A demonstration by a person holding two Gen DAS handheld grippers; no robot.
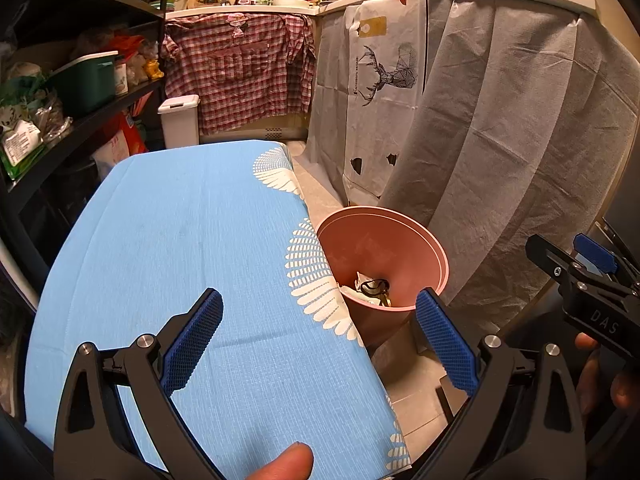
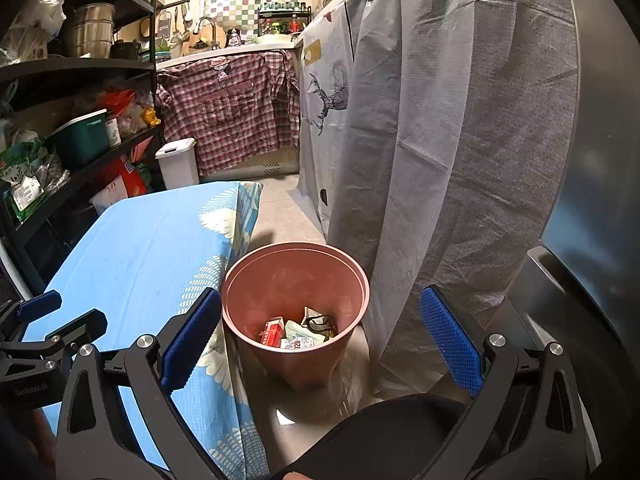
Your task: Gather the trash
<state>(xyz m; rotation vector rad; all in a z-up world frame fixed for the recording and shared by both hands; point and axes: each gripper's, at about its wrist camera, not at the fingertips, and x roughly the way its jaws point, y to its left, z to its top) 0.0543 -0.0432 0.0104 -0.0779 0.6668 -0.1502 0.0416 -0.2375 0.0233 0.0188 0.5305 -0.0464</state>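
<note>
Kitchen, tiled floor. One desk (image 1: 180,240) under a blue patterned cloth, bare. One pink bin (image 2: 296,304) stands on the floor at the desk's 3 o'clock edge, holding several pieces of trash (image 2: 298,332). Left gripper (image 1: 320,340) and right gripper (image 2: 320,344): fingers wide, holding nothing.

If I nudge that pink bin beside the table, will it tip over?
Probably fairly easily. The pink bin narrows toward its base, so it likely tips before it slides. It holds only a few wrappers at the bottom, so it is probably light.
</note>
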